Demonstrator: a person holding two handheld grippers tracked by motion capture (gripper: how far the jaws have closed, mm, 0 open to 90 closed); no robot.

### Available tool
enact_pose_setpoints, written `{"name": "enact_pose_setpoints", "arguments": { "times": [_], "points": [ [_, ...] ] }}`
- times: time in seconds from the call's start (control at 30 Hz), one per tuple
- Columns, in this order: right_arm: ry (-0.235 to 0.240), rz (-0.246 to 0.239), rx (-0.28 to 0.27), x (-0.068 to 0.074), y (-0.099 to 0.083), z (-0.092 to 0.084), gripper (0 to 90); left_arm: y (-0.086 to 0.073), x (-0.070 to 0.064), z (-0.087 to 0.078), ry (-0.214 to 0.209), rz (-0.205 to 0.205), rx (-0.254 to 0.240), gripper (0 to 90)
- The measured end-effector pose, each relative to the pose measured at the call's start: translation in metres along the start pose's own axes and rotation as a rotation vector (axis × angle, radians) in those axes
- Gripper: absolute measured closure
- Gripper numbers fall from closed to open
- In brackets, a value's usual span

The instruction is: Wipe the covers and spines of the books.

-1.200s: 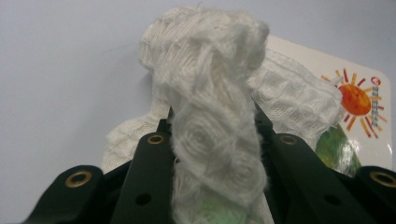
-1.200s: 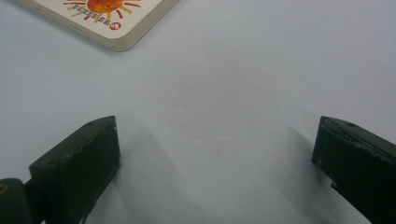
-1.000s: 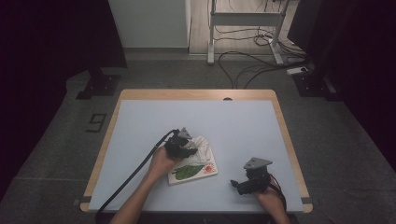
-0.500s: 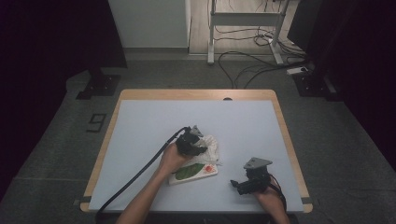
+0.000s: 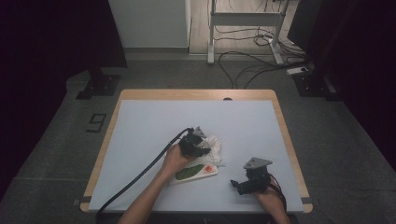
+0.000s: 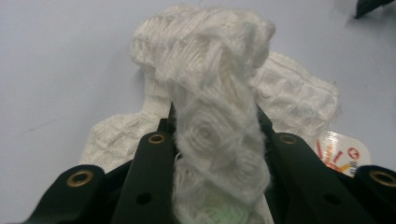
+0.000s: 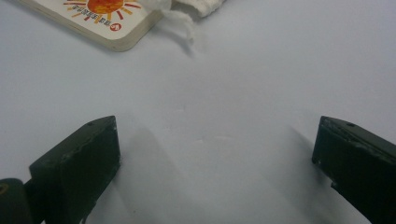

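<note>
A white knitted cloth lies crumpled over the far end of a small board book with a green leaf and an orange sun on its cover. My left gripper is shut on a raised fold of that cloth, which stands pinched between its black jaws. The cloth spreads out beyond the jaws, and a corner of the book peeks out at the right. My right gripper rests near the table's front edge, right of the book, open with only bare table between its jaws. The book's corner lies ahead of it.
The pale blue table top has a wooden rim. The left gripper's black cable trails to the front edge. Beyond the table are a dark floor, loose cables and a metal stand.
My left hand has moved to the right across the book with the cloth in its jaws, bunching the cloth toward the book's far right. The right gripper has stayed still.
</note>
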State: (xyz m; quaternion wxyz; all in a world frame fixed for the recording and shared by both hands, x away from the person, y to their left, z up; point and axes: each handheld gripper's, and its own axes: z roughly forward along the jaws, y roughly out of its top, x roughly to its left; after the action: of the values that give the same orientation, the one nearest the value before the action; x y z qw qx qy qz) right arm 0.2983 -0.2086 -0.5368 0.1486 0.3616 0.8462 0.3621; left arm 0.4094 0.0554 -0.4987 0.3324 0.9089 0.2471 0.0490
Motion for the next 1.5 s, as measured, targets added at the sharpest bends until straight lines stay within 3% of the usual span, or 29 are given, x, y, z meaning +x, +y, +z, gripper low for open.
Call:
{"name": "enact_pose_setpoints", "arguments": {
  "times": [0.47, 0.83, 1.5],
  "points": [
    [0.000, -0.001, 0.000, 0.000, 0.000, 0.000, 0.4, -0.002, -0.028, 0.002, -0.054, 0.056, 0.004, 71.1],
    [-0.001, 0.000, -0.001, 0.000, 0.000, 0.000, 0.4, -0.008, -0.026, -0.004, -0.057, 0.061, 0.009, 70.8],
    [-0.001, 0.001, -0.002, 0.000, 0.000, 0.000, 0.4, -0.037, -0.016, -0.030, -0.043, 0.031, 0.004, 70.5]
  ]
}}
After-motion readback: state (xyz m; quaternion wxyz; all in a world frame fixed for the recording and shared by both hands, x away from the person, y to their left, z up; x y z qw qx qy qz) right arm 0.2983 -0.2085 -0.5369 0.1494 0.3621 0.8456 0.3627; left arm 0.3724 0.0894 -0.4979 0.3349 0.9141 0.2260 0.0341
